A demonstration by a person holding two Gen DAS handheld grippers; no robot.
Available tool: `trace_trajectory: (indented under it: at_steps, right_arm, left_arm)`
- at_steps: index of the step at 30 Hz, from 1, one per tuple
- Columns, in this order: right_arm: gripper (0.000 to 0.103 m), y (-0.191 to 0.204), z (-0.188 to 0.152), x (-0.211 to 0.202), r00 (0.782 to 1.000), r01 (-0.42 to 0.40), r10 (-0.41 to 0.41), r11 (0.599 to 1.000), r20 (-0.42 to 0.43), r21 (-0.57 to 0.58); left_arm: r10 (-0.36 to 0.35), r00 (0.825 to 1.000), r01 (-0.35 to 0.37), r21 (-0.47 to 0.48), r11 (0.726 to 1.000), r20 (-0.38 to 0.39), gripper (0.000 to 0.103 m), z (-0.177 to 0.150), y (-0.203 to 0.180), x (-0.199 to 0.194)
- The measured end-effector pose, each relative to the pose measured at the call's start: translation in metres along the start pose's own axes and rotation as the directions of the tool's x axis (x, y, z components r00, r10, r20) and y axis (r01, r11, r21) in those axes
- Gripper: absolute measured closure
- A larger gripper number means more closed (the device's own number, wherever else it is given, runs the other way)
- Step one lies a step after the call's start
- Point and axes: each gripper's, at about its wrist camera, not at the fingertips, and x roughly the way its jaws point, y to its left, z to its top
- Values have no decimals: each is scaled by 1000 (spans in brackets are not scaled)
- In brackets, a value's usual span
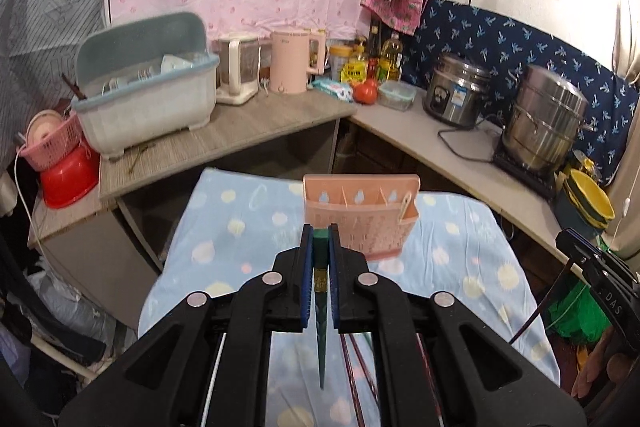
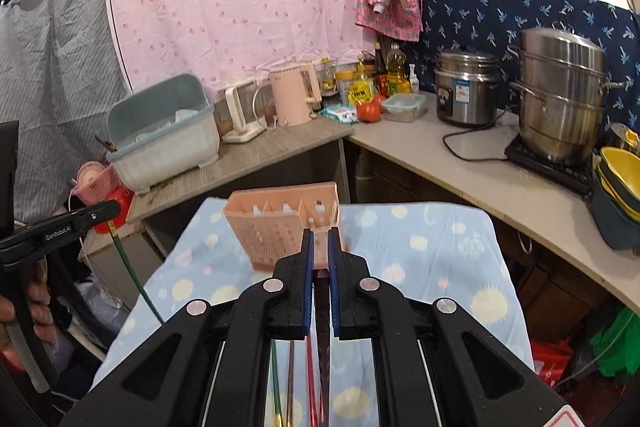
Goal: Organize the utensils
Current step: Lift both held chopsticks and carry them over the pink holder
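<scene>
My left gripper (image 1: 320,229) is shut on a green chopstick (image 1: 321,311) that hangs point-down between the blue pads, above the blue spotted cloth (image 1: 240,227). Just beyond it stands the pink slotted utensil holder (image 1: 360,215). My right gripper (image 2: 320,233) is shut on a dark brown chopstick (image 2: 322,307), also hanging down, with the utensil holder (image 2: 280,227) ahead and slightly left. In the right wrist view the left gripper (image 2: 112,209) shows at the left edge with its green chopstick (image 2: 132,267). Several more chopsticks (image 2: 292,367) lie on the cloth below.
An L-shaped counter (image 1: 248,135) behind the table carries a covered dish box (image 1: 148,99), a pink kettle (image 1: 292,63), bottles, a tomato (image 1: 366,91), a rice cooker (image 1: 456,95) and a steel steamer (image 1: 548,119). Stacked yellow bowls (image 2: 620,183) sit at the right. A hand (image 2: 24,315) grips the left tool.
</scene>
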Motion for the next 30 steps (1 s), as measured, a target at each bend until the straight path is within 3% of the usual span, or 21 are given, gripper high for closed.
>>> trace_trajectory:
  at_steps: [11, 16, 24, 30]
  right_arm:
    - [96, 19, 110, 58, 992, -9, 16, 998, 122, -58]
    - [96, 31, 144, 93, 990, 7, 5, 997, 143, -80]
    - [96, 33, 143, 148, 996, -8, 14, 998, 89, -58]
    - [96, 30, 119, 176, 1000, -1, 3, 999, 29, -53]
  left_arm:
    - [18, 988, -22, 30, 999, 152, 96, 115, -11, 22]
    - [22, 985, -27, 29, 999, 170, 96, 148, -12, 46]
    - [18, 987, -24, 33, 999, 161, 96, 159, -14, 81]
    - [14, 995, -17, 29, 999, 97, 96, 135, -11, 111]
